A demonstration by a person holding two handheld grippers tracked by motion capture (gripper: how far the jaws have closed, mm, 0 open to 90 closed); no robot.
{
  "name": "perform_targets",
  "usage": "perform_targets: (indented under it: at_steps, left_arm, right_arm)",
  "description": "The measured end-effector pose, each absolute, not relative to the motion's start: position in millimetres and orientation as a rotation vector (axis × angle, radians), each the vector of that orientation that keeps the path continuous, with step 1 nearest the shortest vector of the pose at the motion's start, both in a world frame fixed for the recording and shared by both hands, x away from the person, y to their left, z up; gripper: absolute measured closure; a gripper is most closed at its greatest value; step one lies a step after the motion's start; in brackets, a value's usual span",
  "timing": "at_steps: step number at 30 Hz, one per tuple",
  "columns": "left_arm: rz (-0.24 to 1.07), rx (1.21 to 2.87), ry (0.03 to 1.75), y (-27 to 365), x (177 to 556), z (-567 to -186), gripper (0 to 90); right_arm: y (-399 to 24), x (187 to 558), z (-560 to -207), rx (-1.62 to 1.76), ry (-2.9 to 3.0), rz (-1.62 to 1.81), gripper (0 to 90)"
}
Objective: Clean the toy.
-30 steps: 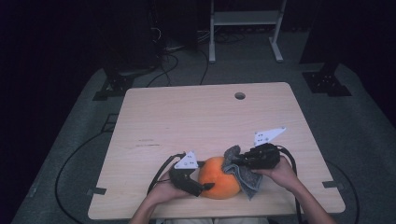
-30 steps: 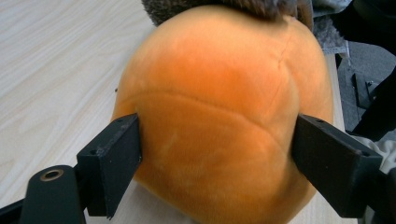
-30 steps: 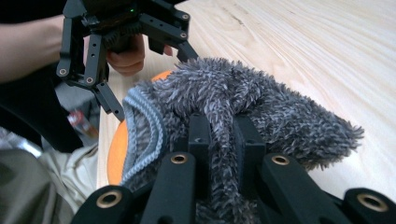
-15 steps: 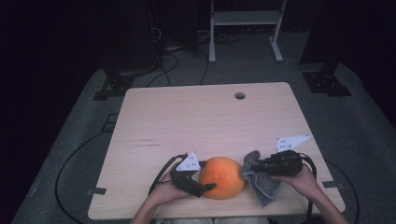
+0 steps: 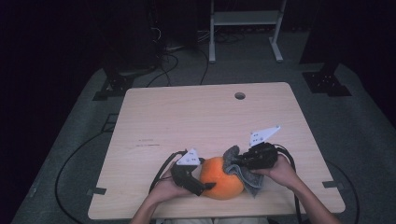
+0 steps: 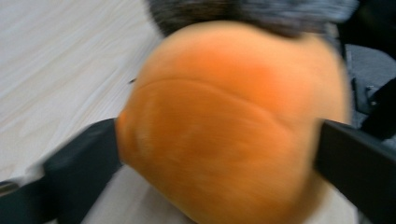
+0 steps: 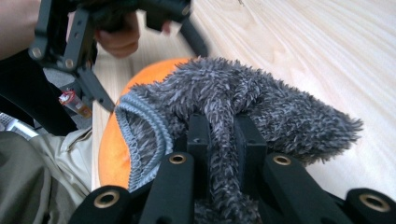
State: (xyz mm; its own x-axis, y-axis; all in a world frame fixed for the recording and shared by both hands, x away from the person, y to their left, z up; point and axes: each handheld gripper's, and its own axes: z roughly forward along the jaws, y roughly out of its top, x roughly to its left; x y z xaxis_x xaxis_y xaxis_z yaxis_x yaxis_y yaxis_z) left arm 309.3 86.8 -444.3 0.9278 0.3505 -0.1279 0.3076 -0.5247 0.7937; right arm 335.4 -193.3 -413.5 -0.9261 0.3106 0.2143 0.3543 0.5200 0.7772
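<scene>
Cloth back against ball

One camera sits high on the person's side, looking forward and down over the whole worktop to the dark floor beyond. The other two ride the grippers. The left gripper view looks along its jaws, pressed right up against the orange ball. The right gripper view looks across the grey cloth at close range. All three views share the ball and cloth at the near edge.
</scene>
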Motion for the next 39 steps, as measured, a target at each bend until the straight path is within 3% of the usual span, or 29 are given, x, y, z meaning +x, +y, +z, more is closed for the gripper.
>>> perform_targets:
  at_steps: [4,7,10,16,20,25,28,33,34,35,37,39]
  left_arm:
    - [0.024,2.167,0.464,80.3,311.6,-444.4,1.8]
    - [0.077,2.154,0.405,80.3,305.6,-438.5,29.0]
    - [0.120,2.098,0.361,79.2,303.0,-433.9,38.6]
    - [0.358,2.060,0.277,70.4,307.8,-422.1,39.1]
    - [0.448,2.100,0.238,66.2,323.2,-424.4,33.3]
    - [0.319,2.117,0.333,73.9,325.3,-430.4,7.8]
    - [0.201,2.050,0.433,85.3,326.4,-431.6,1.4]
    - [0.054,2.065,0.487,78.9,331.2,-436.9,0.7]
    - [0.016,2.065,0.474,77.3,331.4,-436.9,3.3]
    - [0.016,2.065,0.474,77.3,331.4,-436.9,12.9]
    - [0.055,2.075,0.435,75.4,326.9,-435.5,22.7]
    - [0.129,2.105,0.379,74.9,320.5,-433.4,27.2]
  right_arm:
    - [-201.6,328.1,-421.1,-0.632,-2.662,-1.470,79.2]
    - [-208.0,323.6,-421.2,-0.662,-2.631,-1.520,79.6]
    - [-211.8,319.9,-414.0,-0.657,-2.645,-1.550,79.9]
    - [-217.1,326.6,-399.9,-0.706,-2.686,-1.620,80.1]
    - [-214.0,335.6,-390.6,-0.716,-2.777,-1.627,80.1]
    - [-206.3,334.8,-412.9,-0.713,-2.761,-1.583,80.4]
    - [-204.2,311.7,-416.2,-0.623,-2.812,-1.589,80.4]
    - [-206.3,290.0,-418.9,-0.561,-2.884,-1.603,80.5]
    - [-206.8,288.8,-419.3,-0.560,-2.892,-1.604,80.5]
    - [-206.8,288.8,-419.3,-0.560,-2.892,-1.604,80.5]
    - [-209.1,289.2,-419.1,-0.561,-2.891,-1.590,80.4]
    - [-210.5,291.0,-415.8,-0.543,-2.894,-1.570,80.4]
